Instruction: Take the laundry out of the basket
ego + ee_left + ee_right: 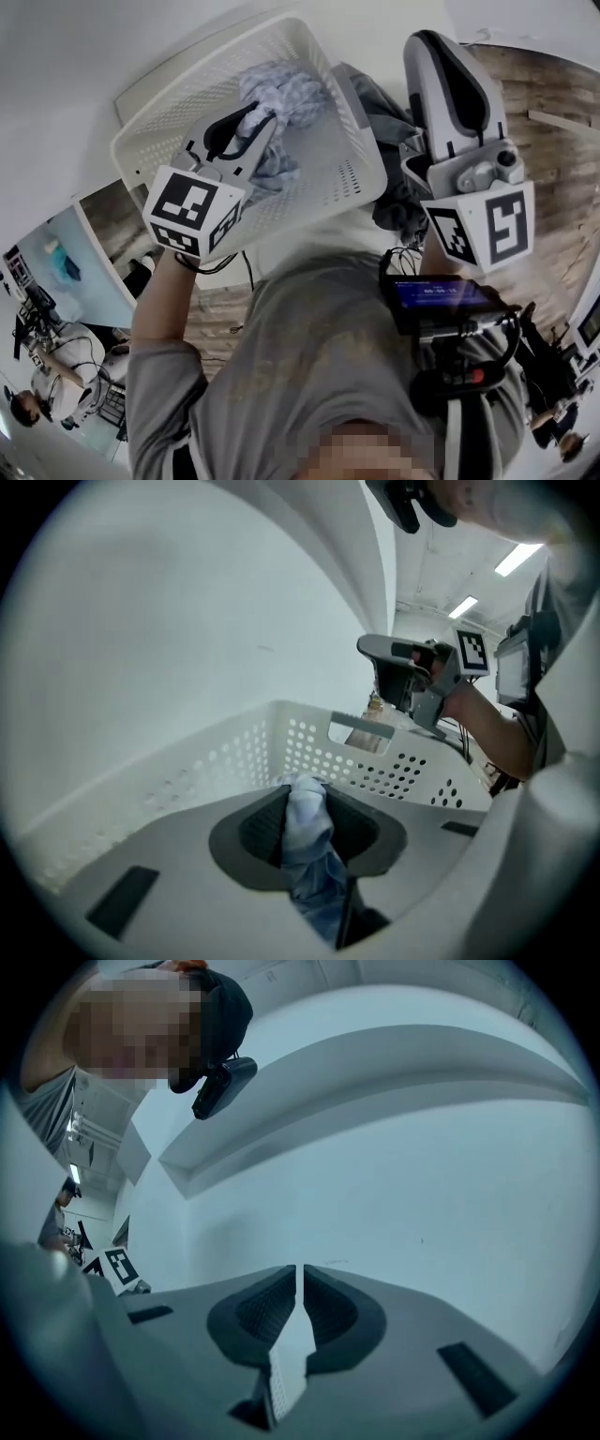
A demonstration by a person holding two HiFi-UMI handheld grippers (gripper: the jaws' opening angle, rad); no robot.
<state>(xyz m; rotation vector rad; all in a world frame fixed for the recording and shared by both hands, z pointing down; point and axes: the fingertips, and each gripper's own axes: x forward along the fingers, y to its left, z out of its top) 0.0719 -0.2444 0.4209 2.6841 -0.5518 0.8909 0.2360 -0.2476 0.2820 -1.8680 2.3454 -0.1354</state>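
Note:
A white perforated laundry basket (328, 183) stands tilted on a white surface. In it lies a crumpled pale blue and white cloth (292, 92). My left gripper (255, 131) reaches into the basket and is shut on a fold of that cloth. In the left gripper view the cloth (314, 860) is pinched between the dark pads of the gripper (306, 799), with the basket wall (281, 747) behind. My right gripper (441, 47) is held up to the right of the basket, shut and empty. In its own view the right gripper (300, 1286) points at a bare white wall.
A heap of dark grey clothing (386, 111) lies against the basket's right side. Wooden flooring (553, 141) shows at the right. A black device with a lit screen (441, 295) hangs on the person's chest. Other people and equipment stand at the lower left (52, 375).

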